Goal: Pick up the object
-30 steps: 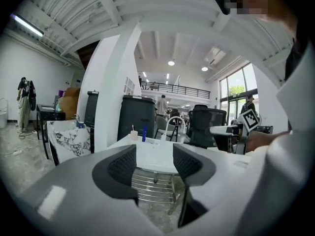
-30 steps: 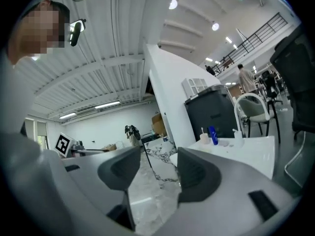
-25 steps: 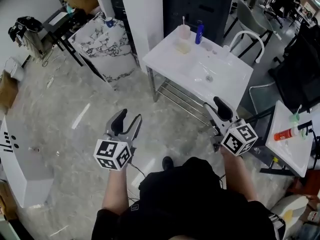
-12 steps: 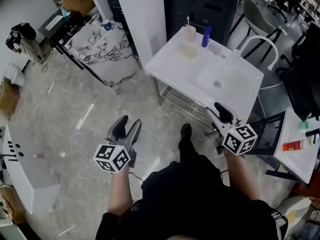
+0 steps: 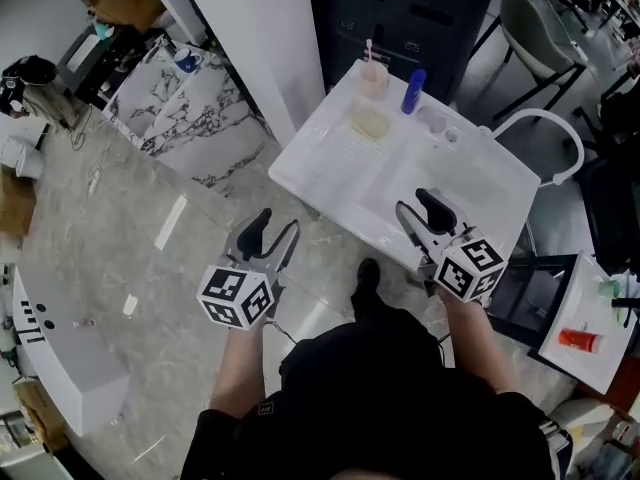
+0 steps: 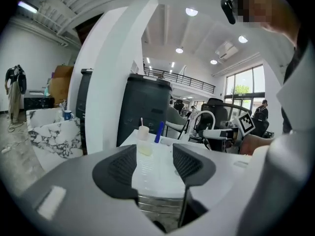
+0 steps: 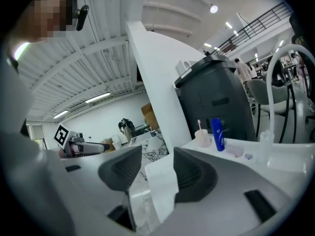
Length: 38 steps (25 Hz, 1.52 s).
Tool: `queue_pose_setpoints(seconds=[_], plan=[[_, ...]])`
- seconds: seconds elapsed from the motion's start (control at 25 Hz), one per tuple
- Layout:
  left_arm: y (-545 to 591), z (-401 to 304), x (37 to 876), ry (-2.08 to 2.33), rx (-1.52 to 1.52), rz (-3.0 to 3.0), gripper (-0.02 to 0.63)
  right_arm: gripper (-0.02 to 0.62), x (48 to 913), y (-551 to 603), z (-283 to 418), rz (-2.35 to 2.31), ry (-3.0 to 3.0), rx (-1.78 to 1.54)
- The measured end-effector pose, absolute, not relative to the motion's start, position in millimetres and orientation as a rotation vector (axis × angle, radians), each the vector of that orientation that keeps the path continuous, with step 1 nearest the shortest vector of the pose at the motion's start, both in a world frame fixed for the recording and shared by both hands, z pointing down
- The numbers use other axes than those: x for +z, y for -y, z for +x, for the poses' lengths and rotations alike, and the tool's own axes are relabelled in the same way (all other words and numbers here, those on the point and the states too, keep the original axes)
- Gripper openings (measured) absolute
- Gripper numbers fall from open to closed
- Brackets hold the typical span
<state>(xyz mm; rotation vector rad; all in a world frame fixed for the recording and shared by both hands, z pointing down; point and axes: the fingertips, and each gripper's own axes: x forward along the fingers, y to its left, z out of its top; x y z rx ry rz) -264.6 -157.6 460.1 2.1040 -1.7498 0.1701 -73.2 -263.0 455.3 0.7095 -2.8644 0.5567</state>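
**Both grippers open and empty, short of the washstand**

On the white table [image 5: 330, 158], at its far edge, a pale pink cup [image 5: 372, 78] holds one thin stick that stands up out of it. Just to the right stands a blue bottle [image 5: 413, 90], a slim upright cylinder. In front of the cup lies a clear soap dish [image 5: 368, 123] with a pale yellowish block in it. A small pinkish dish [image 5: 436, 118] sits right of the bottle; what is in it cannot be made out. Which of these is the object cannot be told, and neither gripper touches any of them.

The table top is smooth and glossy, with a shallow sink [image 5: 480, 183] in its right half. A white tube tap [image 5: 535, 114] arches over the sink.

The left gripper [image 5: 275, 233] hangs over the grey veined floor [image 5: 130, 238], off the table's near left corner. Its ribbed dark jaws stand well apart with nothing between them. The right gripper [image 5: 418, 210] is above the table's front edge near the sink, its jaws likewise wide and bare.

A white pillar [image 5: 250, 28] and a dark cabinet [image 5: 410, 8] rise behind the table. To the left is a marble-patterned table [image 5: 200, 118] with a blue mug [image 5: 186, 61] on it.
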Motion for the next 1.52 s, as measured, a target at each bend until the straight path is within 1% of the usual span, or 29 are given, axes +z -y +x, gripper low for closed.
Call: queue_pose_setpoints(seconds=[0.28,0.44,0.6,0.8,1.0,1.24,1.52], plan=[[283,-254,424,1.777,0.272,2.252,0.225,0.207,435,356,-84,0.719,2.902,0.513],[324,-260,428,1.75,0.239,2.248,0.21,0.198,423,383,-90,0.793,2.922,0.492],[359,-269,436,1.702,0.243,2.258,0.175,0.186,417,407,-98,0.854,2.916,0.49],[396,-275,463,1.585,0.281,2.268,0.176,0.176,424,426,-107,0.897,2.874,0.505],[421,-260,517,1.363,0.57,2.382,0.183,0.175,446,434,-110,0.924,2.82,0.546],[448,-245,572,1.215,0.786,2.417,0.183,0.172,464,451,-104,0.97,2.785,0.584],[463,-234,654,1.004,1.13,2.422,0.183,0.167,494,456,-104,0.989,2.737,0.652]])
